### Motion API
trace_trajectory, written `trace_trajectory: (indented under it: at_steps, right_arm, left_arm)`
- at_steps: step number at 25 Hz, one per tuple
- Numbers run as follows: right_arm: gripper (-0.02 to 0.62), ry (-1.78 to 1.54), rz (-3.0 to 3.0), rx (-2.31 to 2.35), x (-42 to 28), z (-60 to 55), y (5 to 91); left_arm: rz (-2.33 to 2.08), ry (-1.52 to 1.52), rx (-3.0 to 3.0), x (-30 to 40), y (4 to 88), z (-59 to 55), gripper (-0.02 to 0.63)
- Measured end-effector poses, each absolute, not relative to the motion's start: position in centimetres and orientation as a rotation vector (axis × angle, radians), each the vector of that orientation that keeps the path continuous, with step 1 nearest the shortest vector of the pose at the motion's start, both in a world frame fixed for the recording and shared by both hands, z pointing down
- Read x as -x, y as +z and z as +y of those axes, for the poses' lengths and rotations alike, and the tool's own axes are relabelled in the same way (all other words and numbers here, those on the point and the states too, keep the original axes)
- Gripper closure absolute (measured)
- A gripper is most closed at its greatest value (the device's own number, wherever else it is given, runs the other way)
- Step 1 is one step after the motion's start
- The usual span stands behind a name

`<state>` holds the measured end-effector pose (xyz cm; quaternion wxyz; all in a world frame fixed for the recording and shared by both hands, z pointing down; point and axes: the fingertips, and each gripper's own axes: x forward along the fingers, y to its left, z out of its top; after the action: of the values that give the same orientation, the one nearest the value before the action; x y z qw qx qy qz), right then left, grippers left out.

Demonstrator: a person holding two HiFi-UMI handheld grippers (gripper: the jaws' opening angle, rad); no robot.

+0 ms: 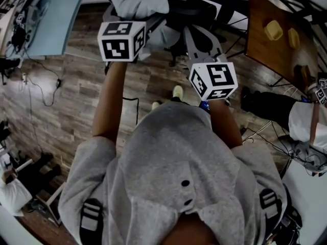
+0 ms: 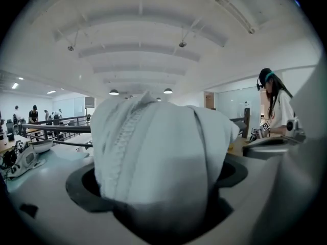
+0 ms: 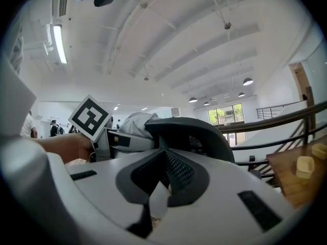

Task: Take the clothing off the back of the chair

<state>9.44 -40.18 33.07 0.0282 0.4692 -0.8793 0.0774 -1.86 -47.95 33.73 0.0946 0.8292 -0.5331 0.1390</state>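
Found left gripper (image 2: pixel 158 188) clamped on white clothing (image 2: pixel 153 147), bunched at 12 o'clock. Found right gripper (image 1: pixel 199 34) pressed together, empty, facing chair back (image 3: pixel 199 131) at 1 o'clock.

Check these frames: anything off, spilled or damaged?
Nothing broken or spilled. The only oddity is that the clothing is wadded into a tight bunch between the jaws of the left gripper and fills most of that gripper's view.
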Motion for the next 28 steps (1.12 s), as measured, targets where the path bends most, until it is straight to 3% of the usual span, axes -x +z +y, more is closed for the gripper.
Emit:
trace_trajectory:
  at_steps: [5, 15, 22, 23, 28]
  right_arm:
    - [0.586, 0.233, -2.713, -1.451, -8.8, -39.4, 32.8]
    - [0.586, 0.224, -2.713, -1.463, -7.8, -38.4, 32.0]
    - [0.586, 0.212, -2.705, -1.476, -7.6, -37.8, 31.6]
    - [0.586, 0.212, -2.705, -1.478, -7.6, -37.8, 31.6]
    - [0.584, 0.206, -2.71, -1.471, -6.9, -37.7, 32.0]
  left_arm:
    - [-1.523, 0.404, -2.487, 2.1, 34.0, -47.0, 0.037]
    - [-1.403, 0.392, -2.506, 2.5, 33.0, -43.1, 0.326]
    - [-1.411, 0.422, -2.486, 3.4, 32.9, -42.2, 0.352]
    - [-1.43, 0.425, -2.477, 3.8, 32.8, -41.9, 0.426]
    - [-1.483, 0.404, -2.446, 5.1, 33.5, -42.0, 0.485]
